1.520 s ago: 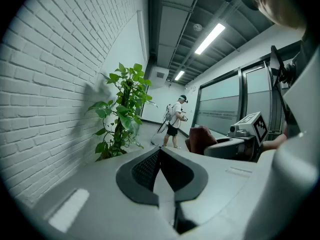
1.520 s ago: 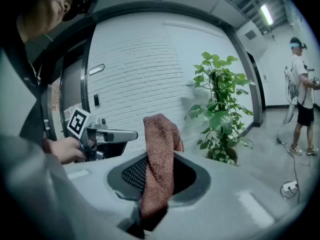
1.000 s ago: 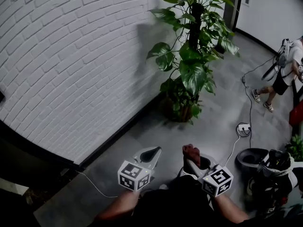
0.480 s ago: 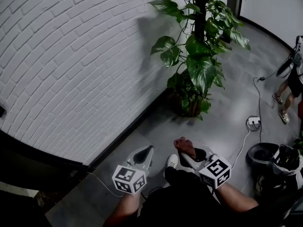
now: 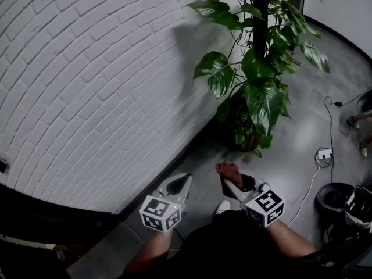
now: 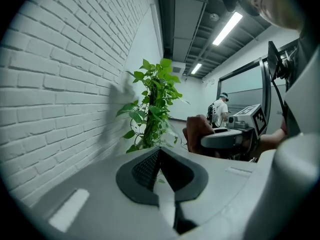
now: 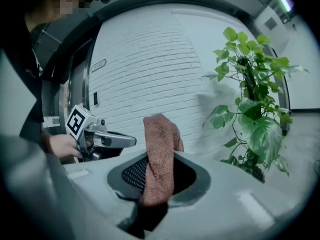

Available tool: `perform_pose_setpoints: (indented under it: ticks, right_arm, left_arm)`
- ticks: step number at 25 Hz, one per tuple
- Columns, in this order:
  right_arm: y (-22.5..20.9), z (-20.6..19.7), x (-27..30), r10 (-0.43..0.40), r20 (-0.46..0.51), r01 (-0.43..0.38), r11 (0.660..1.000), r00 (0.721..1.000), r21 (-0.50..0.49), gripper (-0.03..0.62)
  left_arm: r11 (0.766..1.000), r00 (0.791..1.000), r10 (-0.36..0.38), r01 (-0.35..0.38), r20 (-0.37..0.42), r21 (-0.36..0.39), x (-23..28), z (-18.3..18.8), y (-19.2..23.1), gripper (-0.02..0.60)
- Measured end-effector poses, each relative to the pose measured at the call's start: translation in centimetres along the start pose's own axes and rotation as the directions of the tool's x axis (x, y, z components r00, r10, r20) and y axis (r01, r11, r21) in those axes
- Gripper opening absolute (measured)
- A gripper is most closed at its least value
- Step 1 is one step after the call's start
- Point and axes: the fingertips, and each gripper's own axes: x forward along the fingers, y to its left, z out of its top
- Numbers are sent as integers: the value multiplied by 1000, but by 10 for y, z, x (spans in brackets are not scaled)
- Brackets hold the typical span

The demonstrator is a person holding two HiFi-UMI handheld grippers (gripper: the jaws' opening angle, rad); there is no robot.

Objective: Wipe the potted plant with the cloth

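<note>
The right tongs (image 5: pixel 233 183) clamp the brown cloth (image 5: pixel 228 171); the left tongs (image 5: pixel 181 185) are pressed together, empty. The potted plant (image 5: pixel 260 80), far right by the brick wall (image 5: pixel 87 80), looks nearer than a second ago. The approach is under way, and wiping has not begun.

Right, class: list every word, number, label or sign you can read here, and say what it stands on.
No text here can be read.
Small sign, high in the right gripper view: too blurred to read.
Left marker cube and right marker cube: black-and-white square patterns only, no words.
</note>
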Motion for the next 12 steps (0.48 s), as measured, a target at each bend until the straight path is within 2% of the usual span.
perform_pose_setpoints:
  ticks: [6,12]
  right_arm:
    - [-47,41,37,-21,49,22,1000,999,-16,69]
    - [-79,61,56,-34,69,37,998,997,-44,69]
  left_arm:
    - [998,1000,-15,16,-12,63,50,40,43,17]
    - [997,999,-31,32,-11,76,96,58,68,17]
